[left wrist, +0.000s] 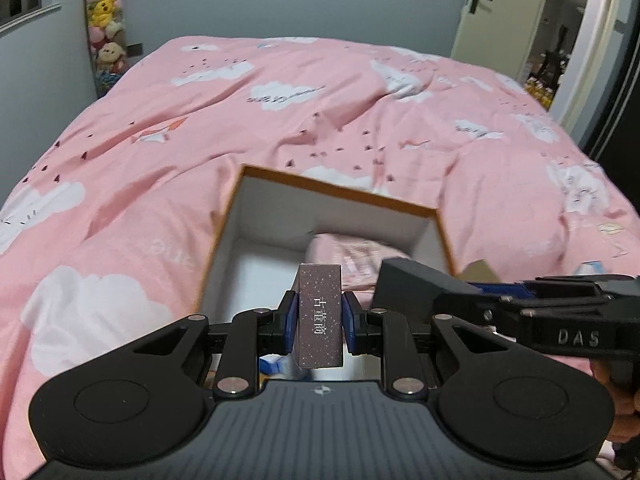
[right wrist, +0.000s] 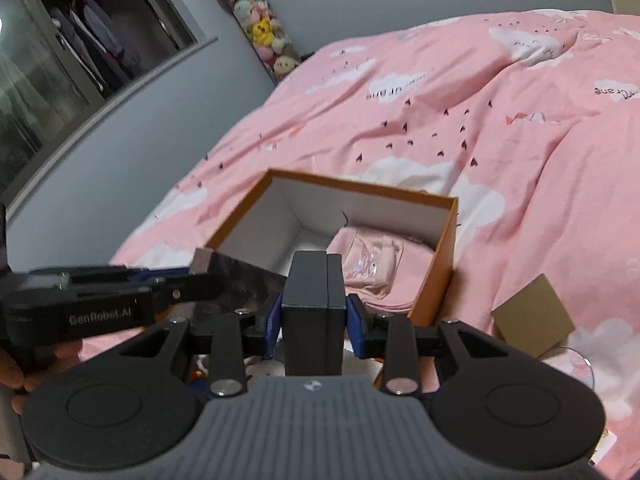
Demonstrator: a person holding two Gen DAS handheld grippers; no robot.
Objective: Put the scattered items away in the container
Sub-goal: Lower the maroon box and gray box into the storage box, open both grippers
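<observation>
An open orange cardboard box [left wrist: 442, 227] with white inner walls sits on the pink bed; it also shows in the right wrist view [right wrist: 436, 280]. A pink pouch [right wrist: 368, 268] lies inside it. My left gripper [left wrist: 319, 316] is shut on a small mauve speckled box [left wrist: 319, 312] with white characters, held above the container's near edge. My right gripper [right wrist: 313, 320] is shut on a dark grey box [right wrist: 313, 304], held over the container's near side. The dark grey box [left wrist: 408, 288] also shows in the left wrist view, right of the mauve one.
A small brown cardboard box [right wrist: 532, 314] lies on the pink duvet [left wrist: 280, 120] right of the container, with a clear round disc [right wrist: 576, 368] near it. A column of plush toys [left wrist: 105, 24] hangs on the far wall. A door [left wrist: 504, 12] stands open at the back right.
</observation>
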